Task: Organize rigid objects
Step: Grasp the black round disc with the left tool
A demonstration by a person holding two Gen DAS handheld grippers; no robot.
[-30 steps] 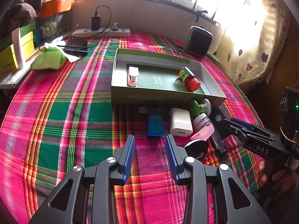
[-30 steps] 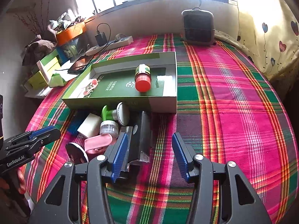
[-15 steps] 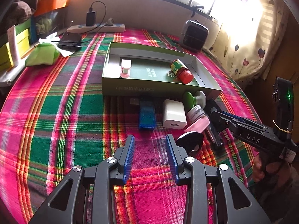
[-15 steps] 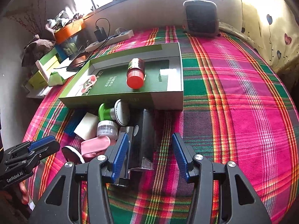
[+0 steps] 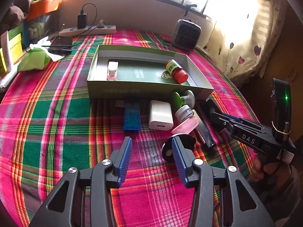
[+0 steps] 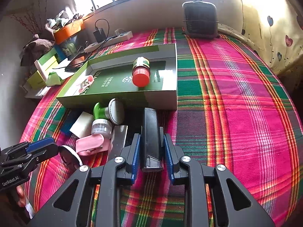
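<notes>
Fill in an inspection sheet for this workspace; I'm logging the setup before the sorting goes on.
Surface: plaid cloth, pink and green.
Job's things: green box holds a red-capped bottle and a pink item; a blue case, white charger, green stamp and black bar lie in front.
Clutter: heater, phone.
Claws: left claw open; right claw straddles the black bar, contact unclear.
Cables: power strip with plugged charger.
Surroundings: window, heart-print curtain.
</notes>
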